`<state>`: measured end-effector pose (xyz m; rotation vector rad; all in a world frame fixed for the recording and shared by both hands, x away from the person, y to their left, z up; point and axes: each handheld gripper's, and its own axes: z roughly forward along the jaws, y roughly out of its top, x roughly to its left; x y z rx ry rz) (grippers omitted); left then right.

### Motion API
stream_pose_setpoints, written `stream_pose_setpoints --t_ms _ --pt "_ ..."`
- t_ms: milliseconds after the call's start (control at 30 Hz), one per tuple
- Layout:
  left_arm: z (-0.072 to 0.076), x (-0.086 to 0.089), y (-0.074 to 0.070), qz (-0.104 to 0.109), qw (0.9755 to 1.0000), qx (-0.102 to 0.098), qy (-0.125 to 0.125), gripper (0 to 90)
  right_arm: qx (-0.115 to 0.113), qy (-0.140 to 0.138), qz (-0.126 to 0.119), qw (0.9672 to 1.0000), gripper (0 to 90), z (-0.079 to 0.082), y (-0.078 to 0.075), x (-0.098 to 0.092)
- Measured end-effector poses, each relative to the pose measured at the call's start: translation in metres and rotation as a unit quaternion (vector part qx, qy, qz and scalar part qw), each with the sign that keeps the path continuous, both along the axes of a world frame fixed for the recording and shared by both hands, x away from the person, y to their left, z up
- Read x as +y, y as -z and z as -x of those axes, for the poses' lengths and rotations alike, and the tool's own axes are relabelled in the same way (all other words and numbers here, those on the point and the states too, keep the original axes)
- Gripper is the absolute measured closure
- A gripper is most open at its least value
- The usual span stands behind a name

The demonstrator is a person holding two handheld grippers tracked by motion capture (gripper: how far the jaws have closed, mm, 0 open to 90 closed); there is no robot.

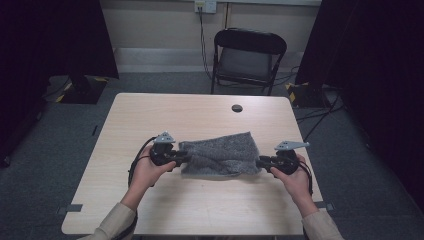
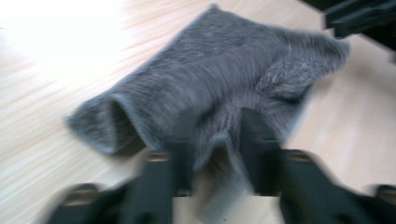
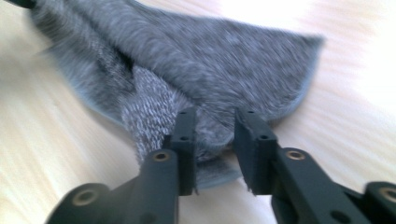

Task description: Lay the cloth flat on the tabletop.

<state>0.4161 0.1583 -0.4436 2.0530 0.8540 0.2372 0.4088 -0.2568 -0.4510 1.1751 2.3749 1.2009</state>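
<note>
- The left tongs [image 1: 181, 157] sat near the middle of the tabletop [image 1: 150, 110], toward the left edge, held in the person's left hand [image 1: 147, 172]. In the left gripper view the jaws stood a little apart with a fold of the grey cloth [image 1: 220, 152] bunched between them, so they seemed to be pinching its left end.
- The grey cloth lay rumpled across the tabletop's middle, somewhat toward the near edge, stretched between the two tongs. Its far right corner rose toward the far edge.
- The right tongs [image 1: 261, 162], in the right hand [image 1: 295, 177], met the cloth's right end. In the right gripper view the jaws were narrowly parted with the cloth's edge [image 3: 210, 140] caught between them.
- Judging by this, the step in hand was gripping both ends in order to spread or fold the cloth.
- The next move would likely call for lifting both ends together, keeping both grips firm so that neither end slips.
</note>
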Motion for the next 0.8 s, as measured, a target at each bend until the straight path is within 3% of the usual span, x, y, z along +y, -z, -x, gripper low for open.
stream_pose_setpoints --t_ms 67,167,200,333,500,600,700,800 --pt "0.004 -0.002 0.004 0.008 0.9999 -0.003 0.009 57.0 -0.006 0.013 0.017 0.9997 57.4 0.004 0.001 -0.004" --pt "0.013 -0.008 0.008 0.013 0.9994 0.004 0.033 53.4 -0.016 0.010 0.014 0.9997 57.9 0.011 0.001 -0.011" --pt "0.018 -0.011 0.010 0.014 0.9988 0.005 0.046 53.0 -0.017 -0.005 0.001 0.9998 59.8 0.016 0.001 -0.013" --pt "0.032 -0.023 0.019 0.019 0.9971 0.016 0.072 52.5 -0.014 -0.029 -0.003 0.9995 62.5 0.021 0.001 -0.006" --pt "0.044 -0.040 0.036 0.005 0.9943 0.027 0.103 51.8 -0.004 -0.071 -0.011 0.9974 61.9 0.030 0.006 0.017" --pt "0.041 -0.045 0.045 -0.015 0.9939 0.020 0.107 50.6 0.000 -0.066 0.015 0.9977 62.5 0.030 0.014 0.025" --pt "0.038 -0.048 0.051 -0.019 0.9935 0.020 0.111 56.2 0.006 -0.049 0.024 0.9985 63.3 0.023 0.023 0.026" --pt "0.034 -0.047 0.051 -0.023 0.9928 0.022 0.116 68.0 0.012 -0.036 0.029 0.9989 63.8 0.016 0.032 0.025"
